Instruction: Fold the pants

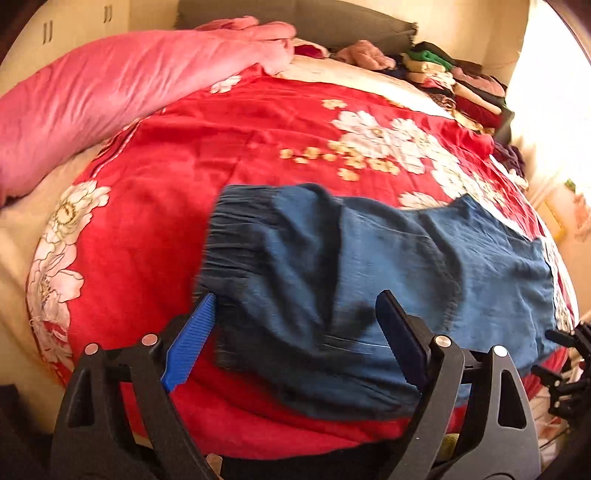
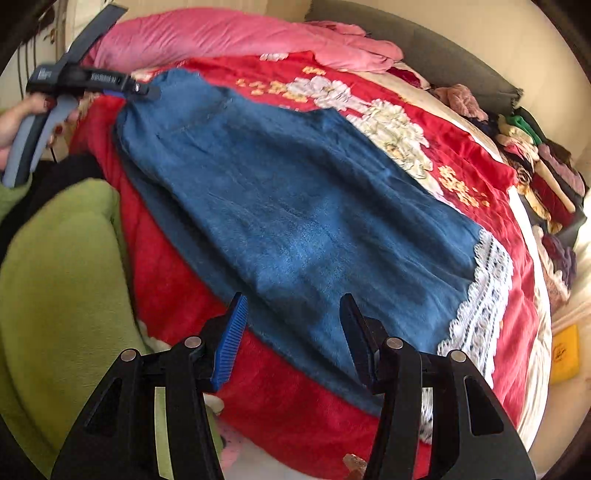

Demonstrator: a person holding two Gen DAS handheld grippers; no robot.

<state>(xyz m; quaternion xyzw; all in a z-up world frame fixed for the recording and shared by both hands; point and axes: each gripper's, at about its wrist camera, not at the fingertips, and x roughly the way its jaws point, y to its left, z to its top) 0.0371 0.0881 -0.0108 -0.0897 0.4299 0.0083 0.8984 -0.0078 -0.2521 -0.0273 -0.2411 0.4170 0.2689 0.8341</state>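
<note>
Blue denim pants [image 2: 295, 206] lie spread on a red floral blanket [image 2: 480, 158], with a white lace hem [image 2: 480, 295] at the right end. In the left wrist view the gathered waistband end of the pants [image 1: 332, 280] lies just ahead of my left gripper [image 1: 295, 306], which is open and empty above the cloth. My right gripper [image 2: 293, 308] is open over the lower leg near the near edge. The left gripper also shows in the right wrist view [image 2: 140, 88] at the waistband.
A pink quilt [image 1: 110, 96] lies along the far left of the bed. Stacked folded clothes [image 1: 461, 85] sit at the far right edge. A green cushion [image 2: 62, 280] is close on the left. A grey headboard [image 1: 332, 18] stands behind.
</note>
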